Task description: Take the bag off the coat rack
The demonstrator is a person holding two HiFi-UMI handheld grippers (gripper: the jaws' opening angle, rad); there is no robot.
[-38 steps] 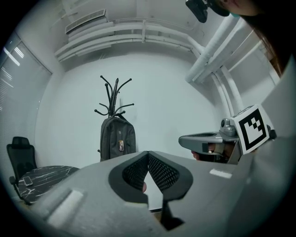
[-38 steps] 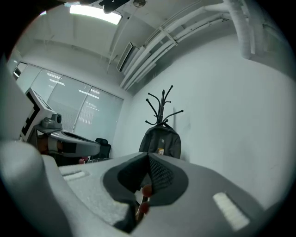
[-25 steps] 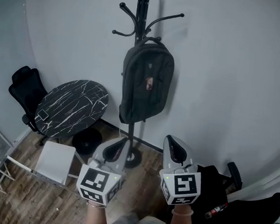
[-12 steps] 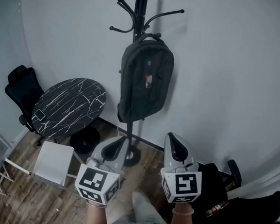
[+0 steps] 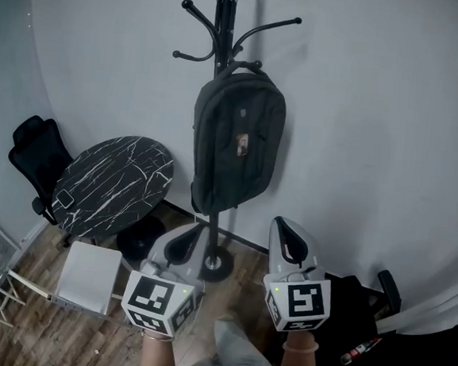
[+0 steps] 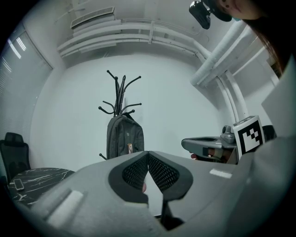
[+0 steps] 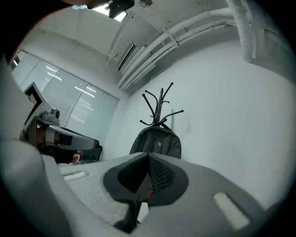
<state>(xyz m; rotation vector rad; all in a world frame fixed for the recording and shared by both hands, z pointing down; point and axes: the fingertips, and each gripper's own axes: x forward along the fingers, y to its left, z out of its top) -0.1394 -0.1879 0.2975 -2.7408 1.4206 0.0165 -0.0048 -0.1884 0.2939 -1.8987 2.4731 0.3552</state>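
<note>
Hanging on the coat rack (image 5: pixel 221 26), the bag (image 5: pixel 237 139) lies far beyond both closed jaws.

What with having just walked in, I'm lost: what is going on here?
A person stands facing a coat rack with a tool in each hand. The left tool and the right tool are both shut and empty, held low and well short of the rack. A dark bag hangs from one of the rack's hooks, and neither tool touches it. The bag has not yet been taken off.
</note>
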